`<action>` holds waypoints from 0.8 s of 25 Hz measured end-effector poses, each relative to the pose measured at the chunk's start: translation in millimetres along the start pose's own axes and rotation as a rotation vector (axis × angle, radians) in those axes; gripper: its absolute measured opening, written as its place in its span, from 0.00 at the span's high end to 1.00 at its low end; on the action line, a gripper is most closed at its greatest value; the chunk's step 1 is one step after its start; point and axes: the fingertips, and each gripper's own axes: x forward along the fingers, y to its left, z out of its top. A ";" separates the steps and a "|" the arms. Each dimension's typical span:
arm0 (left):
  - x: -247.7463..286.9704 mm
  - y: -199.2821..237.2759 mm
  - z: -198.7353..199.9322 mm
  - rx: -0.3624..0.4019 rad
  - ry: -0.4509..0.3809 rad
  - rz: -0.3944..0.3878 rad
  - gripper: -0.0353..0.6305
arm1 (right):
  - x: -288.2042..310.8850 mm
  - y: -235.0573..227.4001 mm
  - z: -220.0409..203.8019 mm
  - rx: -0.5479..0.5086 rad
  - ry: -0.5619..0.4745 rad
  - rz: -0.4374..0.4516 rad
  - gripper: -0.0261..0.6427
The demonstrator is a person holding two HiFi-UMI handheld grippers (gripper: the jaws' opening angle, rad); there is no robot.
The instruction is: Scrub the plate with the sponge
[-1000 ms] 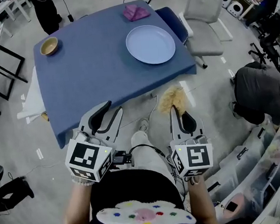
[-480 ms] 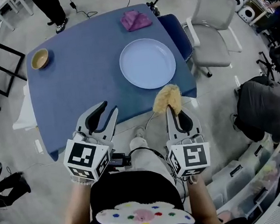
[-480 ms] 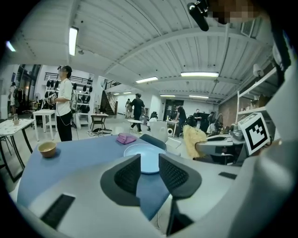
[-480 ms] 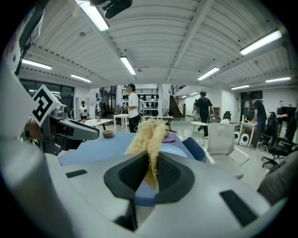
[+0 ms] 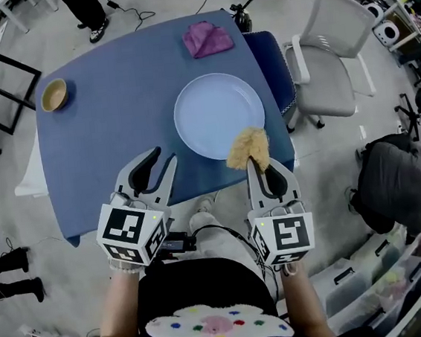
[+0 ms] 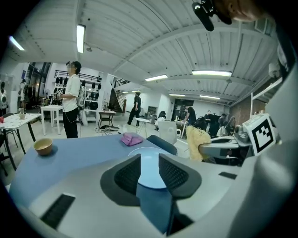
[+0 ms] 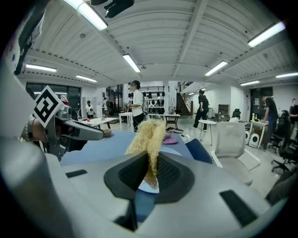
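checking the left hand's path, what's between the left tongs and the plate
Only bare blue table lies between the left tongs and the plate, as the head view shows; nothing stands in that stretch.

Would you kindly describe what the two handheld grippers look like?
Both the left gripper and right gripper are light grey shells with black ribbed jaw pads. Each carries a white cube with black square markers; a black cable runs by the left one.
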 end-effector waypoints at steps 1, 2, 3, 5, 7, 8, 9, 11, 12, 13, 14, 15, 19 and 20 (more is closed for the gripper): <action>3.6 2.1 -0.6 -0.004 0.004 0.006 0.77 | 2.8 -1.5 1.2 -0.006 0.001 0.006 0.90; 7.0 4.5 -1.2 -0.009 0.008 0.012 0.77 | 5.7 -2.8 1.5 -0.008 0.004 0.011 0.90; 10.0 7.0 -1.7 -0.015 0.012 0.016 0.77 | 8.1 -3.8 1.0 -0.006 0.008 0.013 0.90; 14.7 11.3 -2.9 -0.035 0.018 0.022 0.77 | 10.8 -5.2 1.5 -0.005 0.013 0.015 0.90; 19.4 16.2 -4.3 -0.062 0.019 0.028 0.77 | 12.5 -6.2 3.5 -0.010 0.011 0.016 0.90; 22.7 19.1 -5.3 -0.076 0.020 0.030 0.77 | 14.0 -6.8 2.8 -0.007 0.014 0.015 0.90; 26.8 22.4 -6.5 -0.087 0.022 0.031 0.77 | 16.0 -7.2 0.7 0.000 0.019 0.013 0.90; 36.1 30.4 -9.4 -0.105 0.030 0.034 0.77 | 21.4 -7.2 -3.3 0.012 0.031 0.011 0.90; 40.7 34.6 -11.1 -0.115 0.035 0.036 0.77 | 23.9 -7.0 -4.6 0.014 0.035 0.010 0.90; 44.9 38.5 -13.1 -0.125 0.040 0.039 0.77 | 25.7 -6.9 -5.8 0.013 0.040 0.008 0.90; 48.8 42.2 -14.9 -0.136 0.044 0.042 0.77 | 27.4 -7.4 -6.8 0.011 0.044 0.004 0.90; 53.1 46.1 -15.9 -0.144 0.048 0.045 0.77 | 29.5 -8.5 -7.6 0.010 0.048 -0.002 0.90; 69.2 59.3 -19.9 -0.143 0.071 0.054 0.77 | 38.9 -12.3 -12.0 0.009 0.067 -0.022 0.90; 72.9 61.7 -21.6 -0.142 0.078 0.053 0.77 | 41.1 -13.2 -13.3 0.006 0.074 -0.027 0.90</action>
